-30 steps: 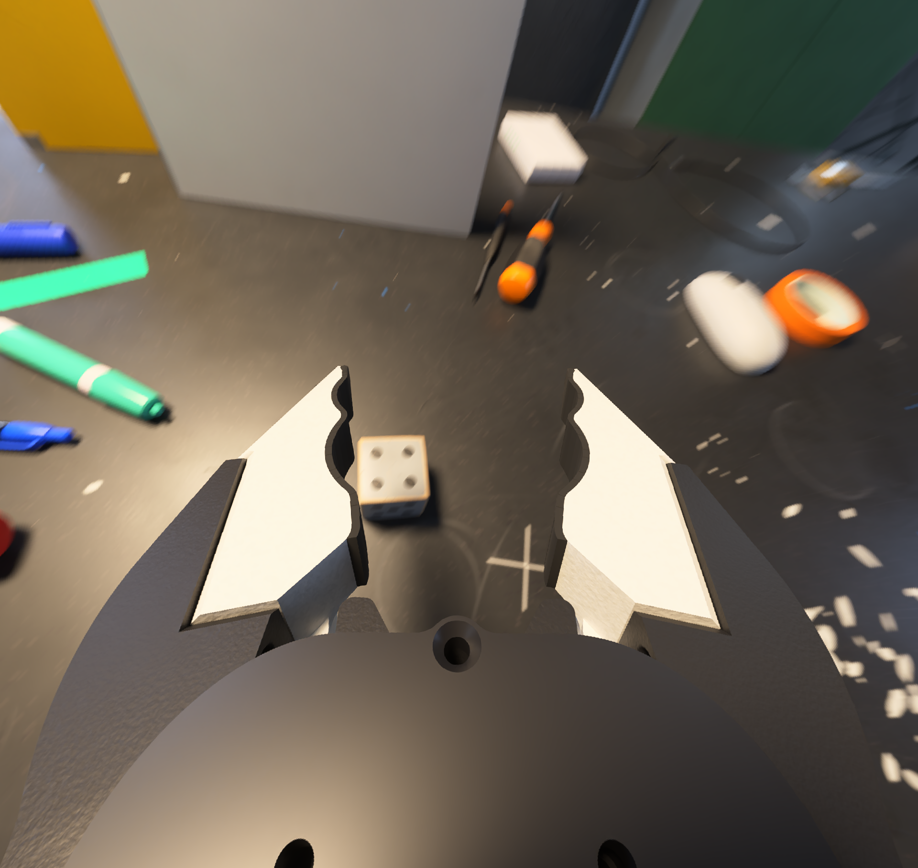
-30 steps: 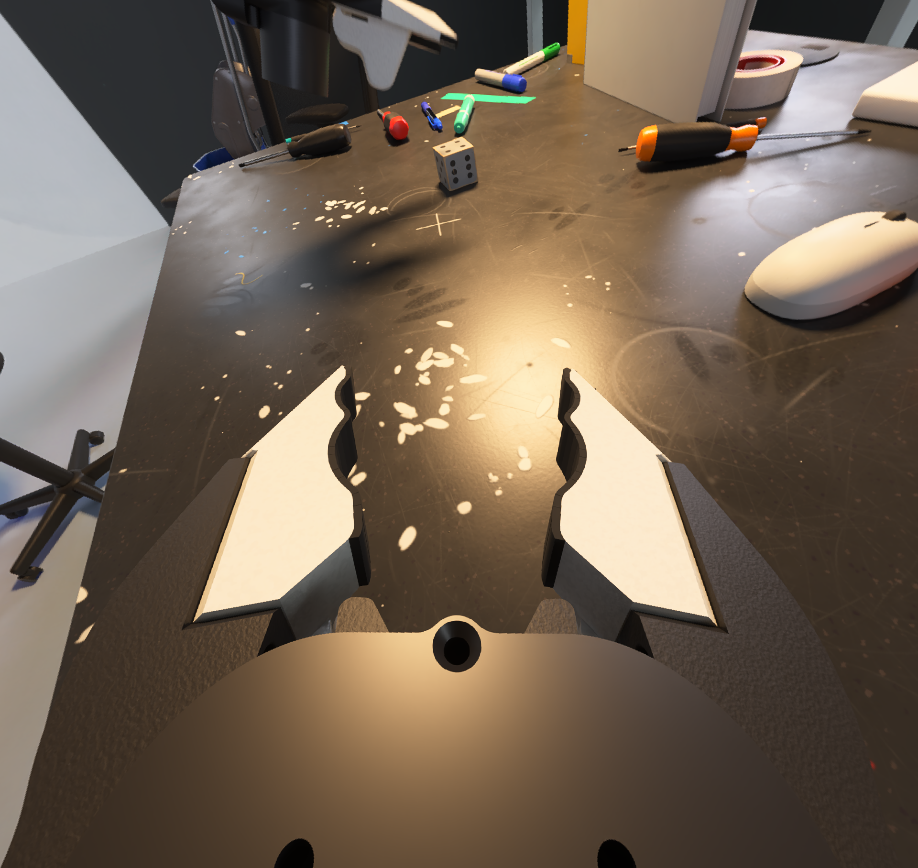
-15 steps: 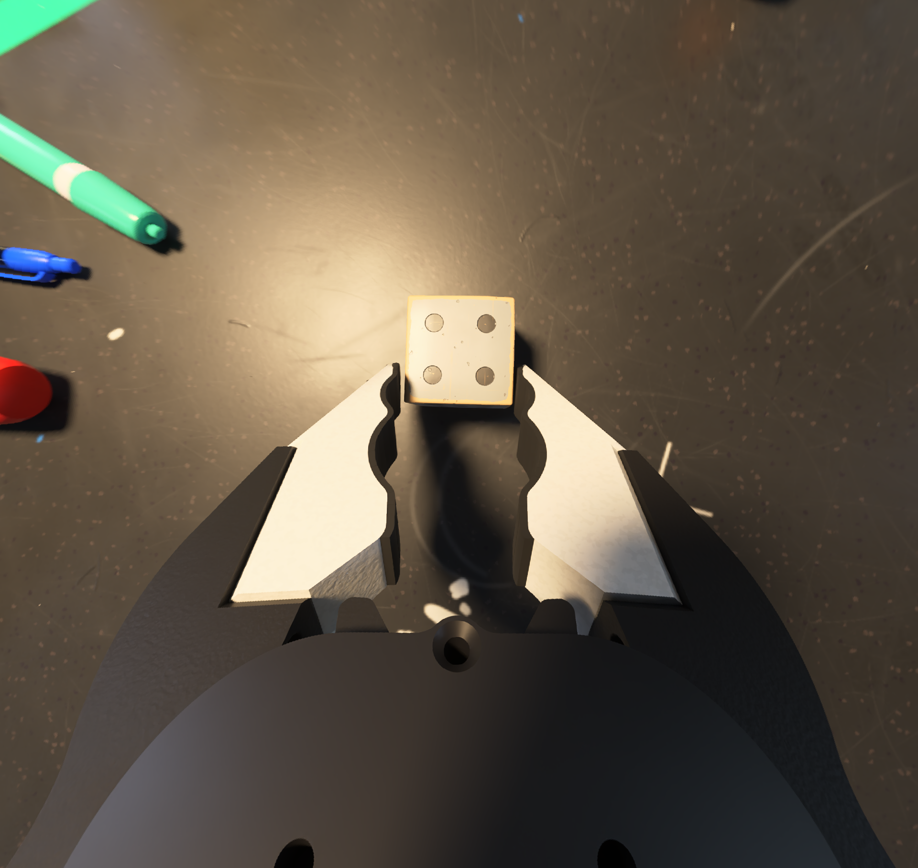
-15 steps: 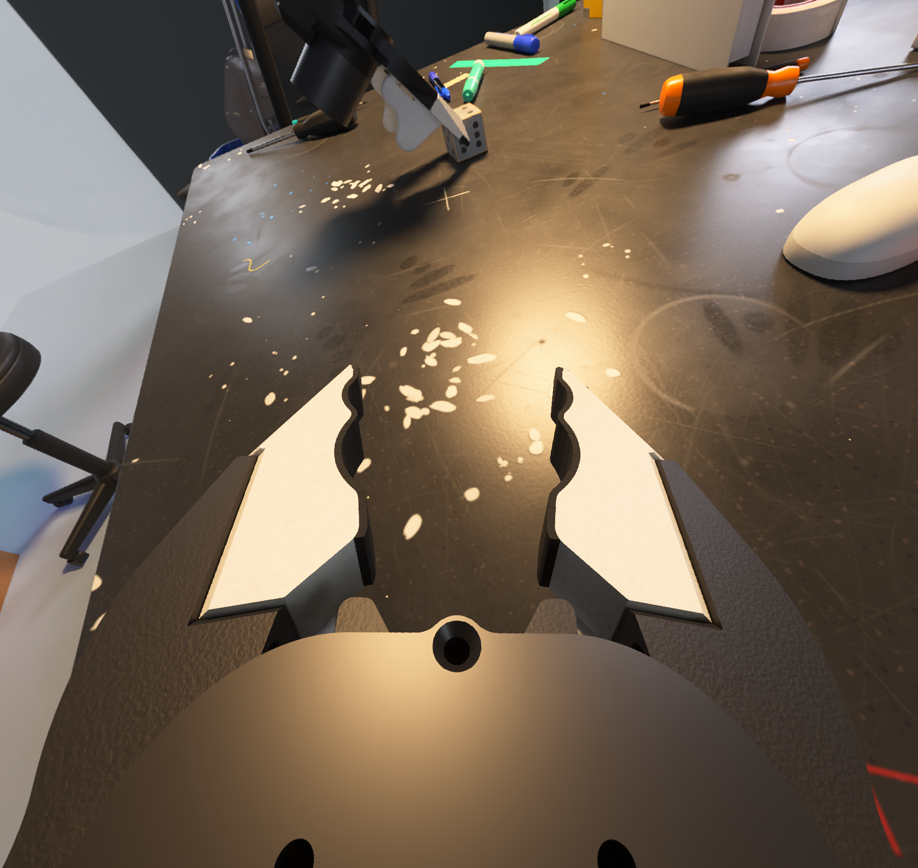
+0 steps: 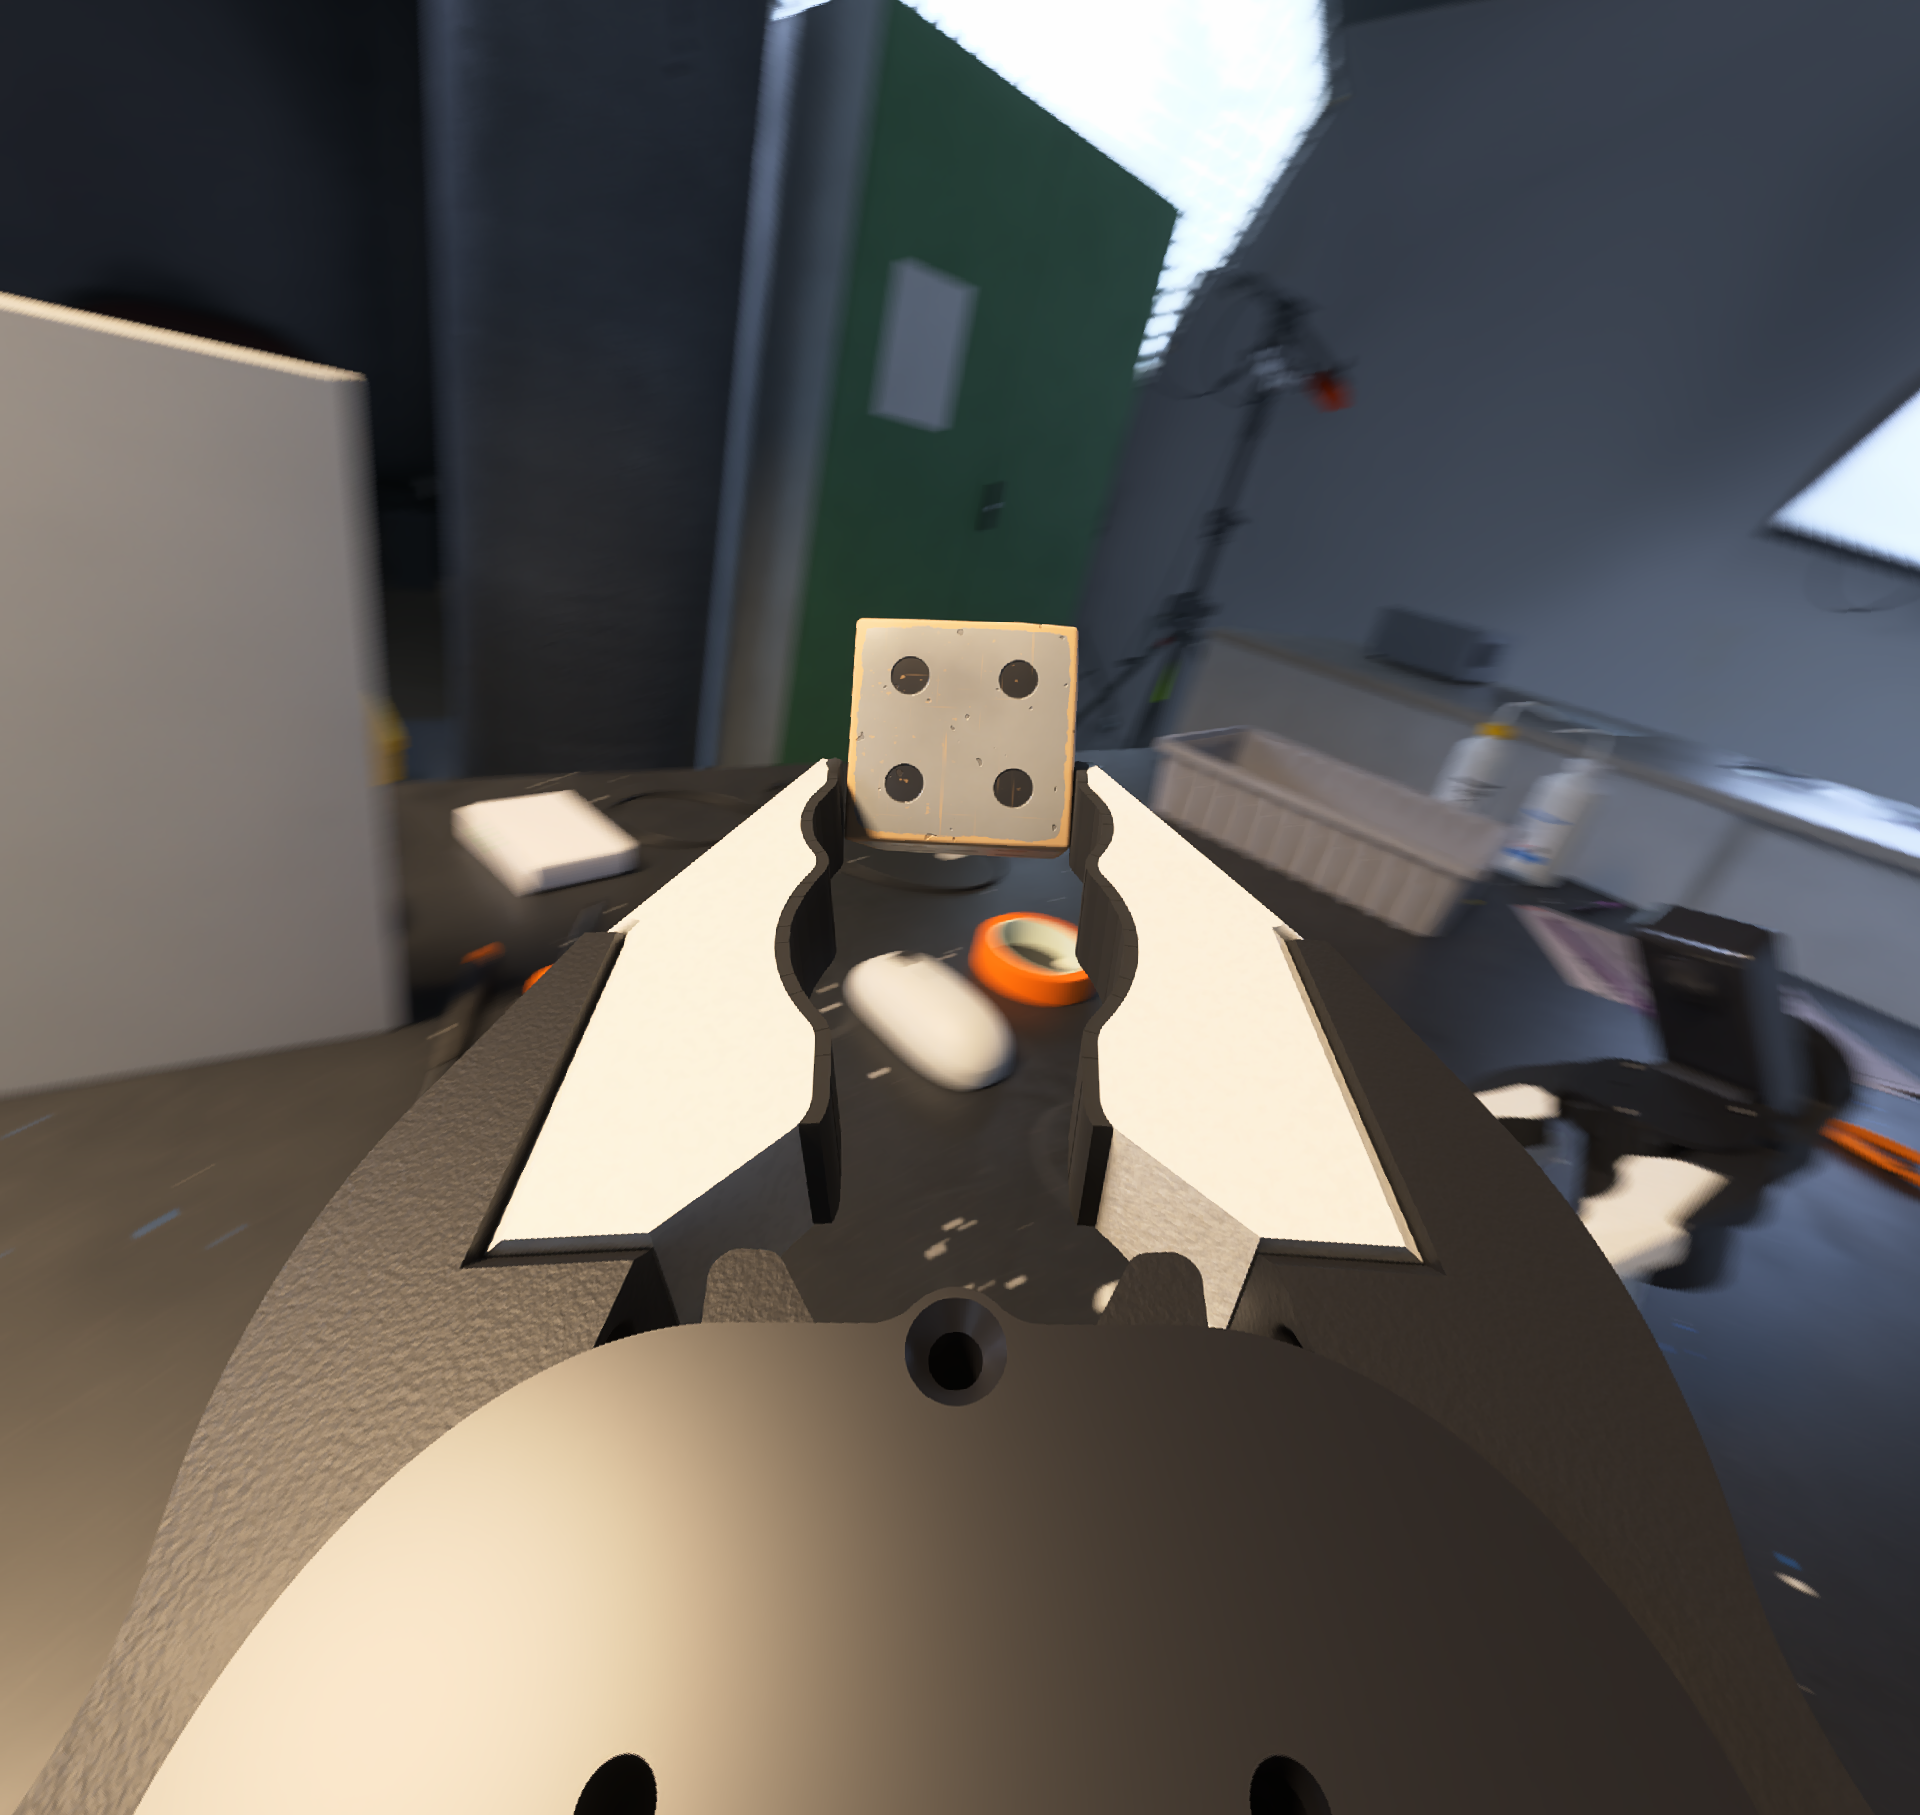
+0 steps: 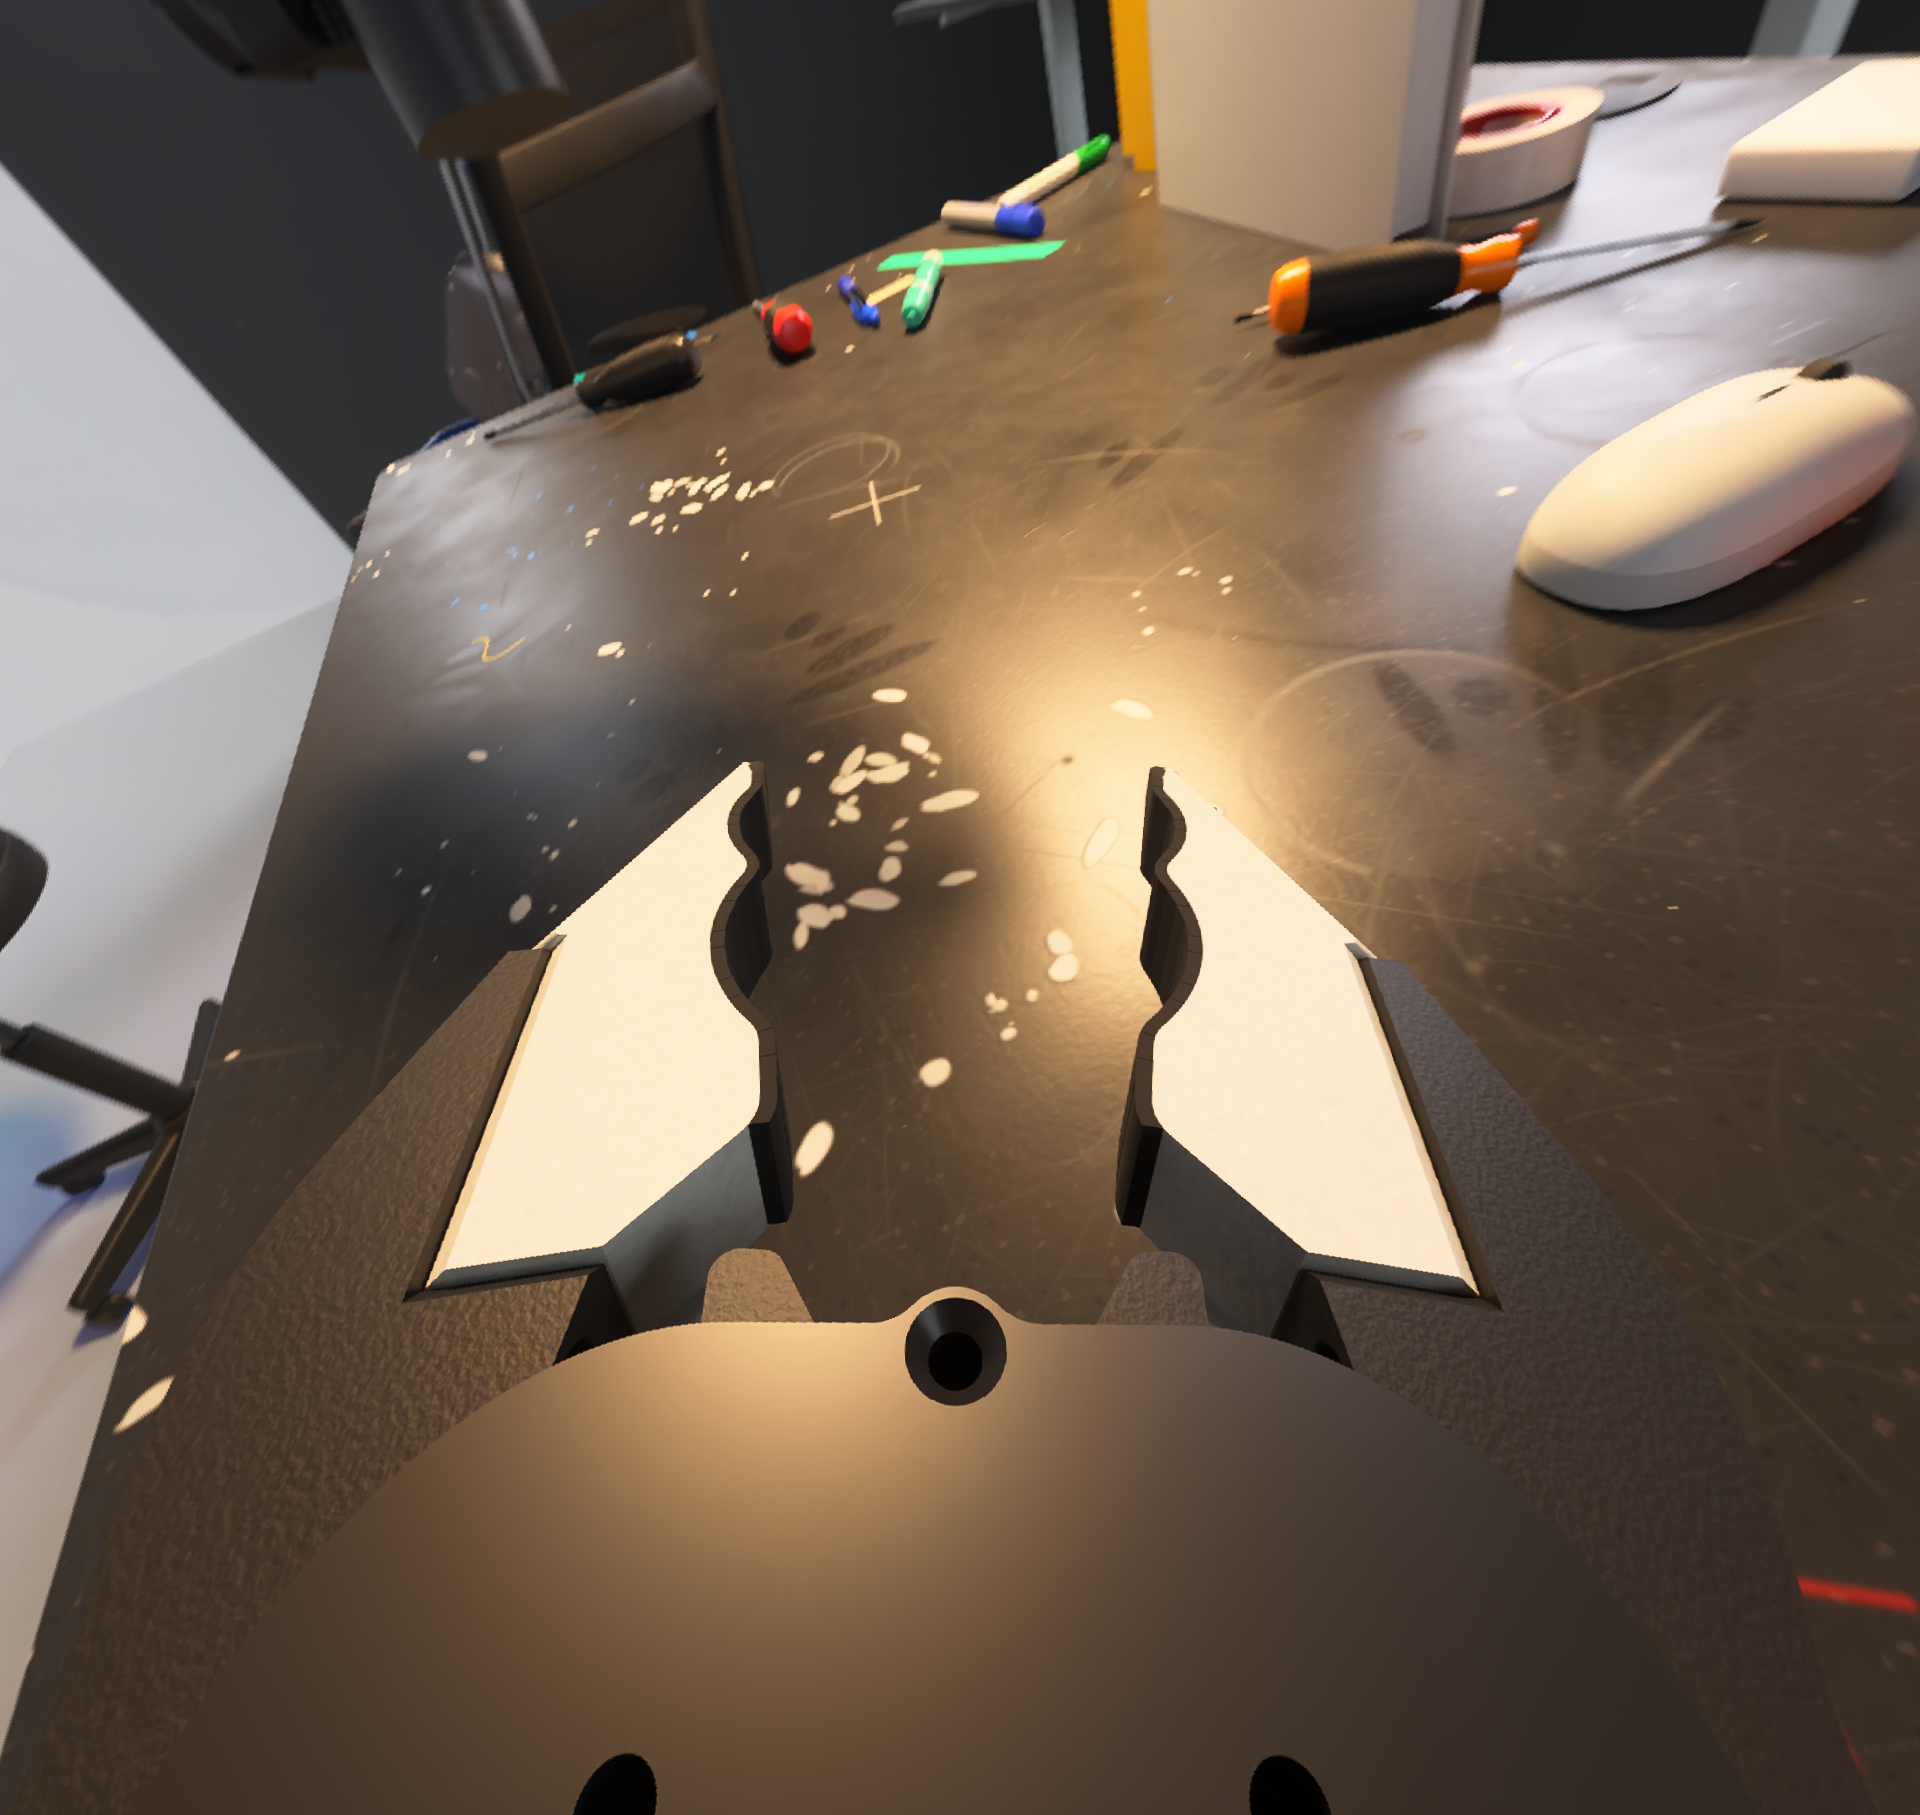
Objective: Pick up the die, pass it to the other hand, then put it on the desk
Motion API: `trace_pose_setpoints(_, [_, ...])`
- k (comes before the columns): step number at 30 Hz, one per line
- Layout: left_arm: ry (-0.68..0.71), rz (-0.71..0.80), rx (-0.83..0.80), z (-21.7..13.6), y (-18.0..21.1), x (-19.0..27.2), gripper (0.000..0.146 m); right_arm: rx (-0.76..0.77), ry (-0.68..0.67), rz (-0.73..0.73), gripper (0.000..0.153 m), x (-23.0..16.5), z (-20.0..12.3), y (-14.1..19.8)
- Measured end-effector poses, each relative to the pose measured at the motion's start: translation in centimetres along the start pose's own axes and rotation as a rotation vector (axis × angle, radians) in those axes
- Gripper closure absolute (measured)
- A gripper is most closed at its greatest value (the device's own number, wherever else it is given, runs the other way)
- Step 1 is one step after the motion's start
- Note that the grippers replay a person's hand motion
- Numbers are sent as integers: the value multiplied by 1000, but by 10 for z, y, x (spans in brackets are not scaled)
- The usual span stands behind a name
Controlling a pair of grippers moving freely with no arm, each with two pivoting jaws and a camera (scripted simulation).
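The die (image 5: 961, 735), pale with dark pips and orange edges, shows its four-pip face in the left wrist view. My left gripper (image 5: 956, 791) is shut on it at the fingertips and holds it in the air above the dark desk (image 6: 1039, 570). In the right wrist view the left gripper's dark body (image 6: 343, 9) hangs at the top left, and the die is out of sight there. My right gripper (image 6: 954, 778) is open and empty, low over the desk's near part. A blurred dark shape with white pads (image 5: 1652, 1183) at the right of the left wrist view looks like the right gripper.
A white mouse (image 6: 1704, 487) lies on the right, with an orange-handled screwdriver (image 6: 1382, 285) behind it. A white box (image 6: 1278, 51), a tape roll (image 6: 1517, 139), markers (image 6: 920, 290) and a red object (image 6: 790, 326) are at the back. An orange tape ring (image 5: 1029, 955) lies by the mouse. The desk's left edge drops off.
My left gripper has closed on the die, lifted it off the desk and tilted up to level. The die is gone from its spot near the chalk cross. The right gripper barely moved.
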State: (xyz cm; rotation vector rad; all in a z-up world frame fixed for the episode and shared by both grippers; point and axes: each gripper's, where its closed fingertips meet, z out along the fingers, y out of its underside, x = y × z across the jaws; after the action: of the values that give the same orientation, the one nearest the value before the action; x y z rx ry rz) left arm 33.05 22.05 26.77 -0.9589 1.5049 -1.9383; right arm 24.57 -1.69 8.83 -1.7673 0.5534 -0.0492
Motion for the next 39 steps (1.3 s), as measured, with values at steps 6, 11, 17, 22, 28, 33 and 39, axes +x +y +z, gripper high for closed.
trace_pose_setpoints(6, [415,-246,53,46,36,100,103,160,61,-30,59,17,-19,-25])
trace_pose_setpoints(11, [648,-738,89,67,79,137,103,283,139,-125,58,31,-38,-44])
trace_pose_setpoints(17, [701,-1058,49,82,130,155,103,340,159,-189,56,32,-45,-52])
trace_pose_setpoints(22, [771,-1145,-9,88,149,183,103,346,141,-257,57,21,-42,-52])
trace_pose_setpoints(28, [744,-1063,-39,91,165,191,103,478,-3,184,71,10,-46,-64])
trace_pose_setpoints(33, [679,-972,-20,91,166,182,103,502,-88,469,80,12,-40,-58])
trace_pose_setpoints(39, [692,-896,-73,93,175,199,103,480,-79,460,91,11,-34,-55])
